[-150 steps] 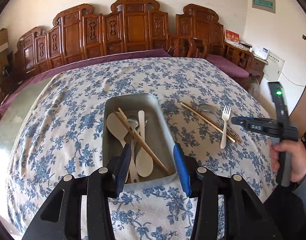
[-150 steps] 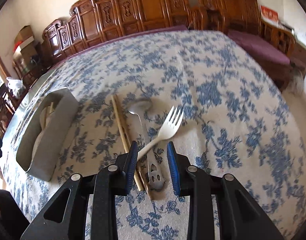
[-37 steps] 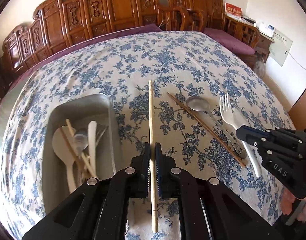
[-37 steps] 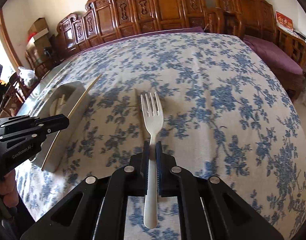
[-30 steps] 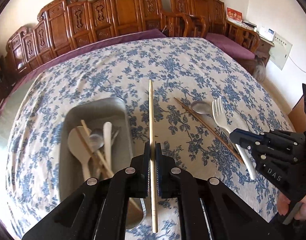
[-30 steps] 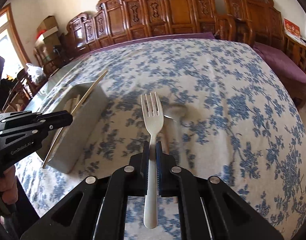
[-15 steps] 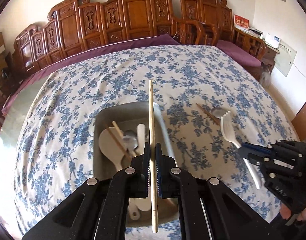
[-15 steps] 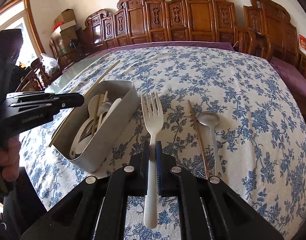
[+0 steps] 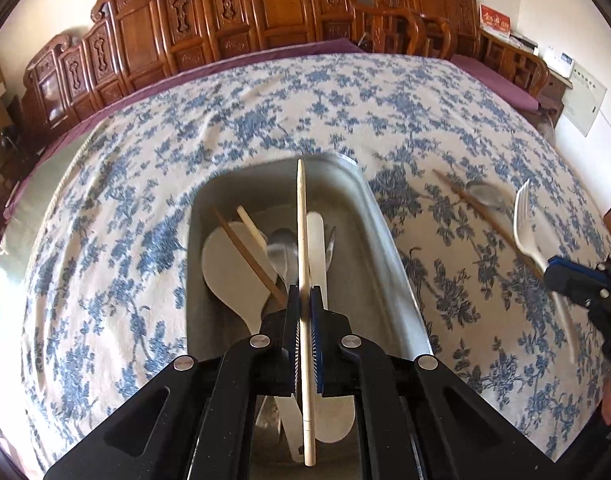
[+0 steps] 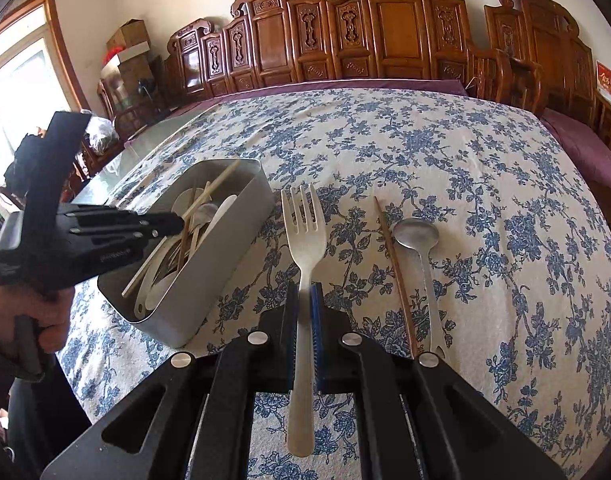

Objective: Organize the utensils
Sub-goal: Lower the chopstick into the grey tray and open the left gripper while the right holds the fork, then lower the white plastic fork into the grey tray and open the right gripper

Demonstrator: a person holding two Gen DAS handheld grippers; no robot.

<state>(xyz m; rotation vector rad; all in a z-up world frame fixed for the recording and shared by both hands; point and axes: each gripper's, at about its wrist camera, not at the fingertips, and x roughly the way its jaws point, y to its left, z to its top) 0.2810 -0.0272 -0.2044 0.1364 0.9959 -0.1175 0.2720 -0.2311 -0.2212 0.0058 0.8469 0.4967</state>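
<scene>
Fingers of the left gripper (image 9: 304, 312) are clamped on a pale chopstick (image 9: 303, 240), which hangs lengthwise over the grey metal tray (image 9: 385, 240). Spoons, a flat white rice paddle (image 9: 229, 268) and more chopsticks already lie inside the tray. Fingers of the right gripper (image 10: 304, 304) are pressed together on the handle of a white plastic fork (image 10: 304, 232), held above the flowered surface (image 10: 465, 152) just right of the tray. To the fork's right, a brown chopstick (image 10: 395, 272) and a metal spoon (image 10: 419, 240) lie side by side on the cloth.
</scene>
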